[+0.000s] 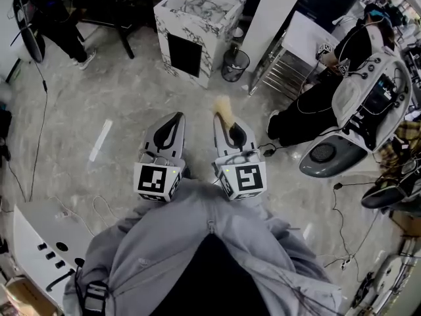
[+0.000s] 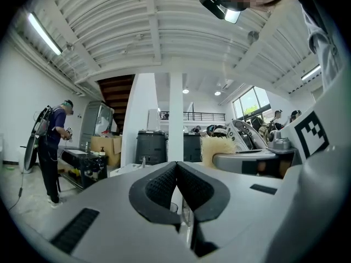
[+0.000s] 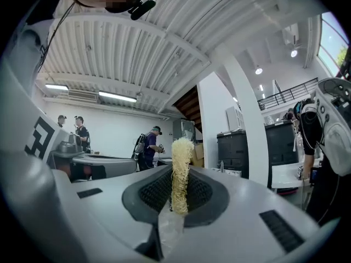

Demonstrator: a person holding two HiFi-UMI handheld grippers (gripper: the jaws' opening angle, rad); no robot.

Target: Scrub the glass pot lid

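My right gripper (image 1: 227, 125) points level and is shut on a yellow fibrous scrubber (image 1: 224, 110). In the right gripper view the scrubber (image 3: 180, 155) stands upright, pinched between the black ribbed pads (image 3: 151, 190), with a clear plastic wrap below it. Beside it, my left gripper (image 1: 175, 118) is also level, its jaws shut with nothing between them (image 2: 176, 164). From the left gripper view the scrubber (image 2: 217, 149) shows to the right, sticking out past the right gripper's body (image 2: 247, 160). No glass pot lid is in any view.
I stand on a grey marbled floor. A white marble-patterned cabinet (image 1: 197, 25) and a wire bin (image 1: 235, 64) lie ahead. A person in black (image 1: 322, 104) works at the right among grey equipment. Cables trail on the floor; a white panel (image 1: 36, 239) lies at lower left.
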